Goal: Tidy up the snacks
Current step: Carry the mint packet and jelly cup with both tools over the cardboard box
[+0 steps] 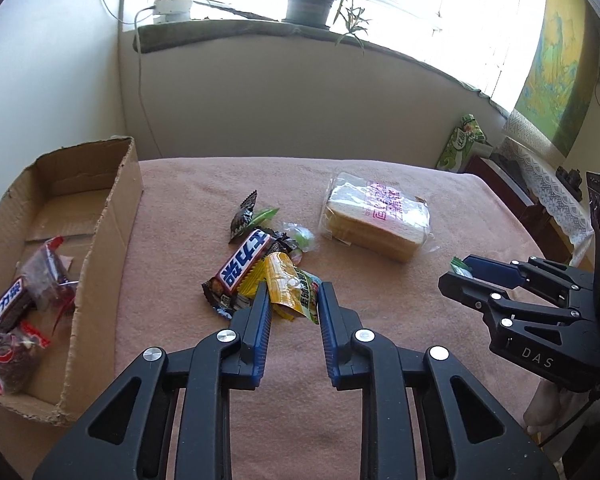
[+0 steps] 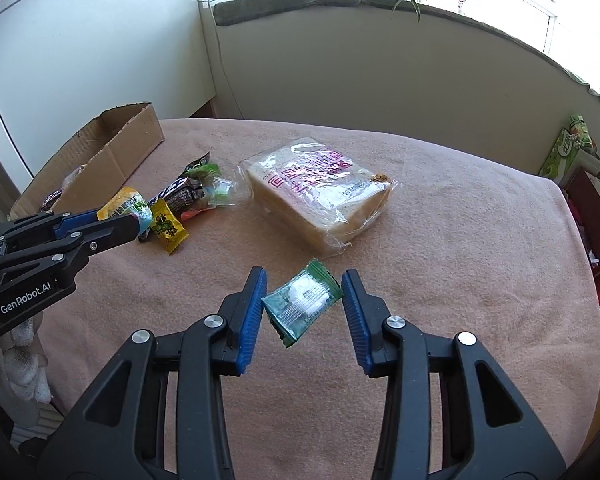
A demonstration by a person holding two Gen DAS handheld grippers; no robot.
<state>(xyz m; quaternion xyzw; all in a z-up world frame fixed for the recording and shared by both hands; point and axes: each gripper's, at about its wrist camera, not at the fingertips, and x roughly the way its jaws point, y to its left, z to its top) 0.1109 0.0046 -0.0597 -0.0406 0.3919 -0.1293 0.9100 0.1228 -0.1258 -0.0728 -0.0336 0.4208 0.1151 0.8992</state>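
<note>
A pile of snacks lies mid-table: a Snickers bar (image 1: pixel 242 264), a yellow-green packet (image 1: pixel 292 290), small candies (image 1: pixel 300 236). My left gripper (image 1: pixel 292 300) is open, its fingertips on either side of the yellow-green packet (image 2: pixel 126 204). A bagged bread loaf (image 1: pixel 376 220) lies behind, also in the right wrist view (image 2: pixel 320 188). My right gripper (image 2: pixel 304 300) is open around a small green candy packet (image 2: pixel 302 302) that lies on the cloth. The cardboard box (image 1: pixel 116 216) at left holds a Snickers bar (image 1: pixel 8 304) and red-wrapped snacks (image 1: pixel 16 356).
The table is covered with a pink cloth (image 2: pixel 460 260). A green package (image 1: pixel 462 144) stands past the far right corner beside a lace-covered cabinet (image 1: pixel 540 184). A windowsill with a potted plant (image 1: pixel 312 4) runs behind.
</note>
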